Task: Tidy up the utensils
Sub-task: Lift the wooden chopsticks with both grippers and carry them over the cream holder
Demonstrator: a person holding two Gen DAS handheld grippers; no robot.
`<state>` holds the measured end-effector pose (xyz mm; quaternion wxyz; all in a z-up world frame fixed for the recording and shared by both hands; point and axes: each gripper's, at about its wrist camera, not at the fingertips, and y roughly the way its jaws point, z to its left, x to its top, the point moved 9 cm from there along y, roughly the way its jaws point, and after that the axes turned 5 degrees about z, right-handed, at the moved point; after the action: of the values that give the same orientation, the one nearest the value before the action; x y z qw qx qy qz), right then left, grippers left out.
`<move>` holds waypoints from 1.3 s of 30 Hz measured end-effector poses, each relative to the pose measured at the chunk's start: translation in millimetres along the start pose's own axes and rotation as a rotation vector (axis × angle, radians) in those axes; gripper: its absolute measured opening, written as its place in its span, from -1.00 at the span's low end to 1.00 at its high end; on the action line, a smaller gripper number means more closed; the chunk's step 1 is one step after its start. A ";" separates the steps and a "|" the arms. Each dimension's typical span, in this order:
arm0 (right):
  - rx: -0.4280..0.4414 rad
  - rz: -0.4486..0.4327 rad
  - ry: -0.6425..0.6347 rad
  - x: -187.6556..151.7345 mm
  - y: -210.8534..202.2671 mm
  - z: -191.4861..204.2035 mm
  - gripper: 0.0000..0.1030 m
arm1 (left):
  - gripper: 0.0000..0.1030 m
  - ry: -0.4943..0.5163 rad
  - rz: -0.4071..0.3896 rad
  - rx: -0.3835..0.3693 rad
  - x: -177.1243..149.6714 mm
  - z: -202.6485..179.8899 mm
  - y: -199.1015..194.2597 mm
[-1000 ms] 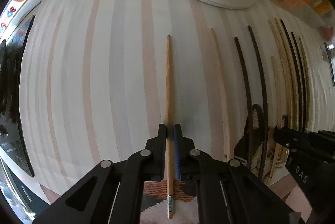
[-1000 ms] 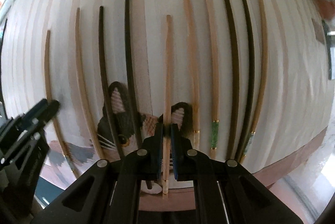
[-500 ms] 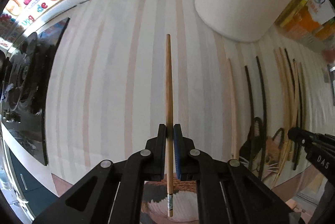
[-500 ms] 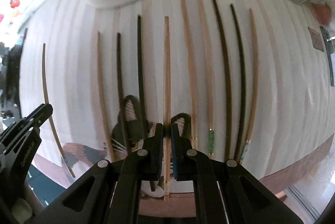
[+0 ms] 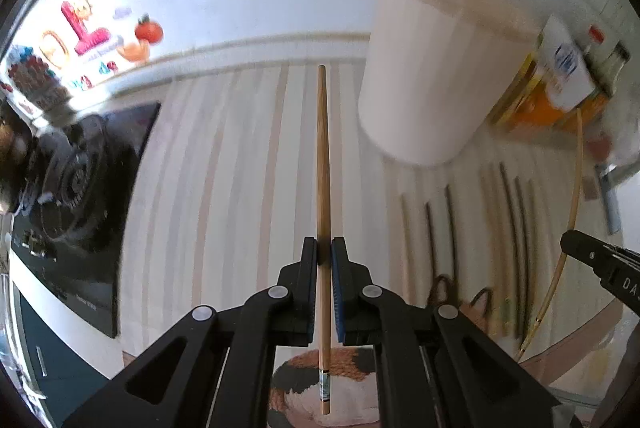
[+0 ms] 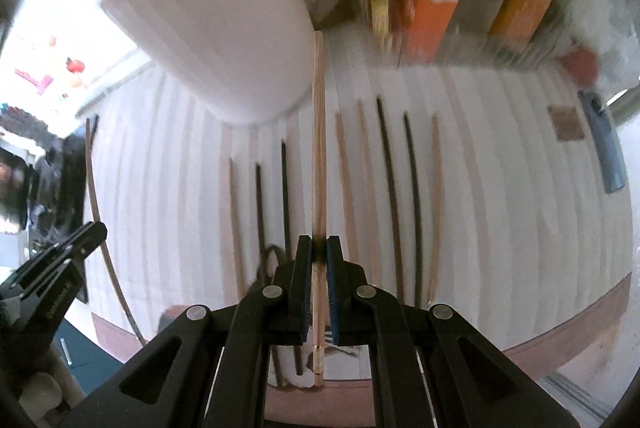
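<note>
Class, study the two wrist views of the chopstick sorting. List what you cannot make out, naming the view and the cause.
- Inside of the white container: left wrist view, its wall hides it; right wrist view, the top edge cuts it off.
- Labels on the boxes: right wrist view, motion blur.
- Cat picture on the mat: left wrist view, the left gripper and its chopstick cover it.

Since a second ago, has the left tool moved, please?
Yes. The left tool has risen with its chopstick, away from the striped mat.
</note>
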<state>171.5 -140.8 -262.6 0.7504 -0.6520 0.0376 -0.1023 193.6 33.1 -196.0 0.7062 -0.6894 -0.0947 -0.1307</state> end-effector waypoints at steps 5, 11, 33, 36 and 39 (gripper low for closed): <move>0.046 -0.106 0.016 31.8 -45.4 5.1 -0.86 | -0.92 -0.027 -0.099 -0.066 33.2 -3.1 -48.4; 0.106 -0.248 0.012 73.5 -99.0 15.2 -0.86 | -0.92 -0.060 -0.234 -0.127 98.6 3.0 -99.5; 0.134 -0.671 0.089 269.9 -156.8 52.4 -0.86 | -0.92 -0.182 -0.442 -0.290 275.2 -14.1 -84.6; 0.152 -0.677 0.107 277.4 -142.9 52.0 -0.86 | -0.92 -0.196 -0.456 -0.300 278.6 -13.2 -74.5; 0.168 -0.681 0.115 283.7 -130.9 50.2 -0.86 | -0.92 -0.196 -0.458 -0.294 280.6 -13.5 -63.8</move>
<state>444.3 -166.4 -104.3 0.7207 -0.5563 -0.1482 -0.3862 438.9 3.5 -47.7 0.5384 -0.7544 -0.2955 -0.2318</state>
